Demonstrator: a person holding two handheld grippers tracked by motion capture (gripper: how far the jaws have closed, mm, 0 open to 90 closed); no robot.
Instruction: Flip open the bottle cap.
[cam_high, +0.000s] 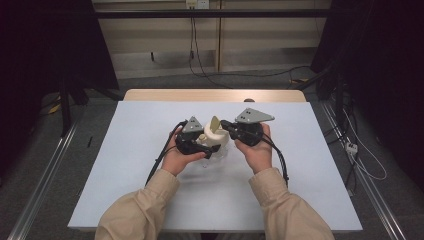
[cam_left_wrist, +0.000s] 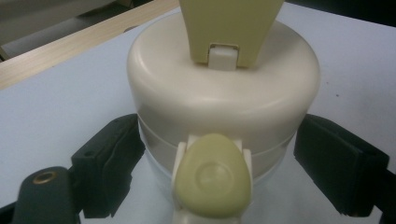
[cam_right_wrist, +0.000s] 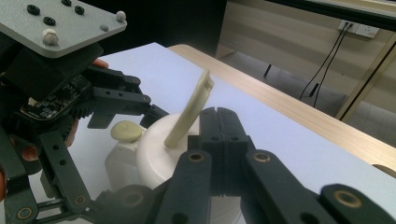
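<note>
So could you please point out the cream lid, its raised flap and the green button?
lid (cam_left_wrist: 224, 93), left gripper view, front wall
flap (cam_right_wrist: 189, 112), right gripper view, mid-blade
button (cam_left_wrist: 214, 175), left gripper view, centre

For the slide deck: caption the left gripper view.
Left gripper clamps a cream lidded jug by its neck, green flip tab raised, on the pale blue table.

Container base (cam_left_wrist: 154, 168): in the left gripper view it runs off the bottom edge at 6 o'clock; the lower body is not visible.
Flip lid (cam_left_wrist: 231, 28): cut by the top edge at 12 o'clock.
Left gripper (cam_left_wrist: 219, 172) pads: whether they press the container wall or only stand beside it, I cannot tell.
Container (cam_high: 214, 141) in the high view: mostly covered by both grippers, too small for details.
Right gripper (cam_right_wrist: 219, 140): its links leave the frame at 6 o'clock.
</note>
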